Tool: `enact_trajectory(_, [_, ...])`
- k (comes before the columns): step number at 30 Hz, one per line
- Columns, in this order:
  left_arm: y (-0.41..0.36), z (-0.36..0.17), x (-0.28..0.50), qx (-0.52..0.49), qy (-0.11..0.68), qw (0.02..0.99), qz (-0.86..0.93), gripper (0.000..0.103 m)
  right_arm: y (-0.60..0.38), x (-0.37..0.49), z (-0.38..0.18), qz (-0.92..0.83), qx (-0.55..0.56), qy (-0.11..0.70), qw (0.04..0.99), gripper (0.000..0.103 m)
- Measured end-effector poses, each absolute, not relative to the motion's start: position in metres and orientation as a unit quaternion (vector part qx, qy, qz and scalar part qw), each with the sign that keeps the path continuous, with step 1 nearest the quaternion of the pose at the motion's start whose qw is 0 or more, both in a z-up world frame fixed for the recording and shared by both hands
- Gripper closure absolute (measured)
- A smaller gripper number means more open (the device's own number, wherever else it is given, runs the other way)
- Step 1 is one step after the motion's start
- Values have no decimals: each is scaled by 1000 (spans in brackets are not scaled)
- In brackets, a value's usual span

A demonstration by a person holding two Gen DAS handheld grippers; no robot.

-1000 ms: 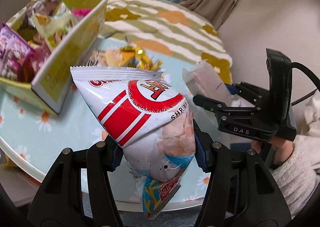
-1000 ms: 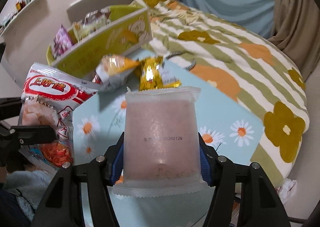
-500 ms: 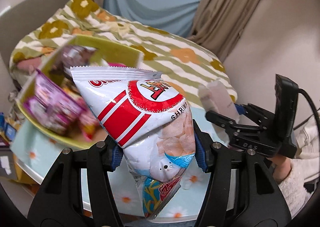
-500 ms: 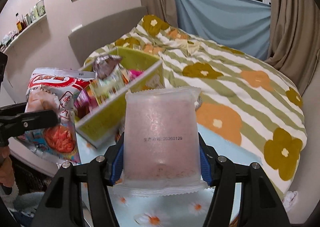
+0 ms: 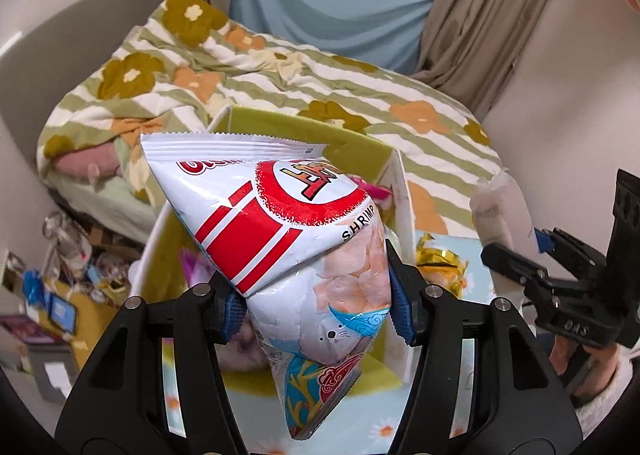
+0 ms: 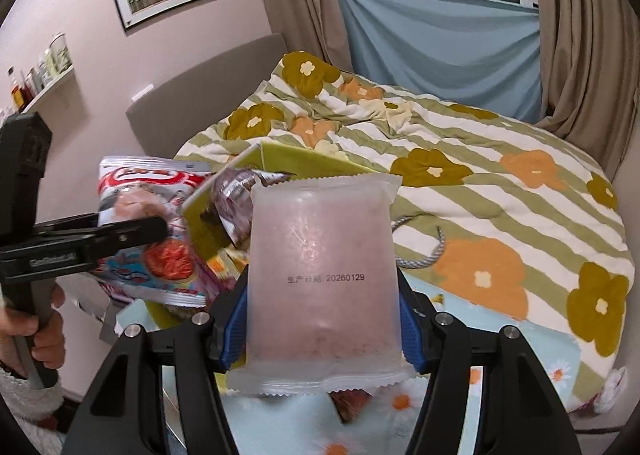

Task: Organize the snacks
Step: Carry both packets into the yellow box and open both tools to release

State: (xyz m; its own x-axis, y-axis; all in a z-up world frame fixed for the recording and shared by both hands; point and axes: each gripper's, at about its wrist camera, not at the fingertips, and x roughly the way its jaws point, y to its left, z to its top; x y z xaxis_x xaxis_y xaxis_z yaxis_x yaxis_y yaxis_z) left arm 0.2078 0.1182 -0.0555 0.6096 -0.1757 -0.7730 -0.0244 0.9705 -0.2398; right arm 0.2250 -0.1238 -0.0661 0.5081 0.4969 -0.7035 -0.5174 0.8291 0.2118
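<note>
Two packets are being held: shrimp chips bag clamped in left gripper, pink pouch clamped in right gripper, yellow box just beyond both.

A small table under a pale blue cloth printed with daisies carries a yellow-green box stuffed with snack packets, and a gold foil wrapper lies just beside it — behind, a bed spread with a striped, flowered blanket.
</note>
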Motion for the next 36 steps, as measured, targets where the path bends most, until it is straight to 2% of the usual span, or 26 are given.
enact_trajectory(7, [120,-65,282,-73,464,876,-109,43,-97,247,-69,254,15,418,872,45])
enact_trajectory(9, [118,-71,294,-61,466,874,-121,20,-94,251,-70,243,17,420,874,45])
enact_trajectory(10, [117,-73,297,-54,463,877,-117,0,-91,253,-70,236,15,422,875,45])
enact_trajectory(20, [160,-90,247,-103,461,877,-90,0,-70,252,-80,212,-8,433,876,45])
enact_trajectory(29, [190,-108,197,-92,467,879,-36,0,-23,235,-80,258,-11,436,862,45])
enact_trajectory(36, [195,-116,172,-86,471,878,-15,0,2,247,-105,263,1,465,846,43])
